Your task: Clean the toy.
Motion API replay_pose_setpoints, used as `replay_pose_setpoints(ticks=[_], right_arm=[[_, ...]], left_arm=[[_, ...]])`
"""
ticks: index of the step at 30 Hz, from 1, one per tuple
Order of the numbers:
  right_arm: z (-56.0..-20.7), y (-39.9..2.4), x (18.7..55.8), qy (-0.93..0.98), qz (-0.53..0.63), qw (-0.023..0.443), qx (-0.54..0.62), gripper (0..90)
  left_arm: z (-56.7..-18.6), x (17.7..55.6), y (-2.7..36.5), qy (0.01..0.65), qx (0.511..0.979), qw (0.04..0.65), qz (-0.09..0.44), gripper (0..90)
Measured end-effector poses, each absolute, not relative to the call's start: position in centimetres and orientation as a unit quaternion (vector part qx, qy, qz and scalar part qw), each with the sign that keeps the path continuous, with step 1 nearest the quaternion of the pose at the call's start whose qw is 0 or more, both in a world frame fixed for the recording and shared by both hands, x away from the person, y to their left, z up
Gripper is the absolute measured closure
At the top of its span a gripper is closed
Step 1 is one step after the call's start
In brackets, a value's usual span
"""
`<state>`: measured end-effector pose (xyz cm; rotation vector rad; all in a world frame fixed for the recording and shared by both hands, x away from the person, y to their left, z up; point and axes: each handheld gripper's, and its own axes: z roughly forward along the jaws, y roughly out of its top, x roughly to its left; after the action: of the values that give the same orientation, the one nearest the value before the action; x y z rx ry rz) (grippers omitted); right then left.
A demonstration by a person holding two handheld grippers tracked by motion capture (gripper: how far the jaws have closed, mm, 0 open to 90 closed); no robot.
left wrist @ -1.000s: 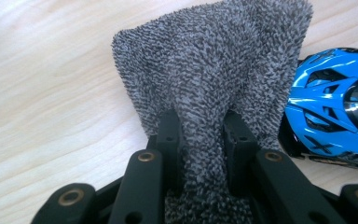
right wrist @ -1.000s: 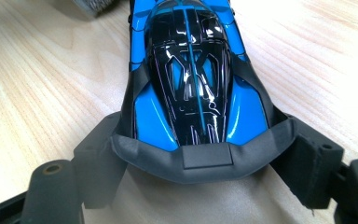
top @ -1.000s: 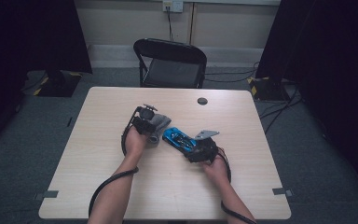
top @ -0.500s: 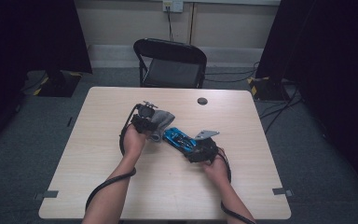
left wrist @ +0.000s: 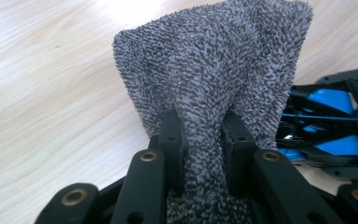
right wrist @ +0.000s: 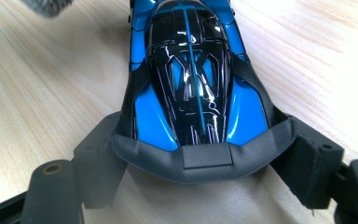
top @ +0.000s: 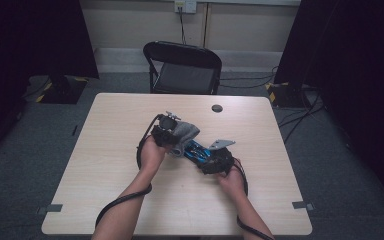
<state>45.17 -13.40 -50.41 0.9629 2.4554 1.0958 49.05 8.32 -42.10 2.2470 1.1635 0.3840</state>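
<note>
Evidently the right gripper [right wrist: 200, 154] clamps the blue toy car [right wrist: 196, 79] by its rear to steady it on the table [top: 115, 200]; the left gripper [left wrist: 200, 140] pinches a grey cloth [left wrist: 214, 70] bunched for wiping.

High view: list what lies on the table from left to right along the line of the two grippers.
left gripper → grey cloth in its jaws → blue and black toy car → right gripper, its jaws around the car.

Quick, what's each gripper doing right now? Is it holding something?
Left gripper: jaws shut on the grey cloth.
Right gripper: jaws closed around the rear of the blue toy car, holding it.
</note>
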Motion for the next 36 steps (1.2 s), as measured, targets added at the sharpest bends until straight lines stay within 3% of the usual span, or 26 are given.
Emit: replay_pose_setpoints(ticks=[25, 36], right_arm=[[-50.4, -13.4, 45.2, 0.851, 0.38, 0.143, 0.334, 24.4], [-50.4, -13.4, 45.1, 0.85, 0.38, 0.143, 0.335, 24.4]], left_arm=[[-42.9, 46.6, 2.3, 0.363, 0.88, 0.289, 0.106, 75.5], [-43.8, 46.4, 0.4, 0.326, 0.906, 0.249, 0.105, 75.5]])
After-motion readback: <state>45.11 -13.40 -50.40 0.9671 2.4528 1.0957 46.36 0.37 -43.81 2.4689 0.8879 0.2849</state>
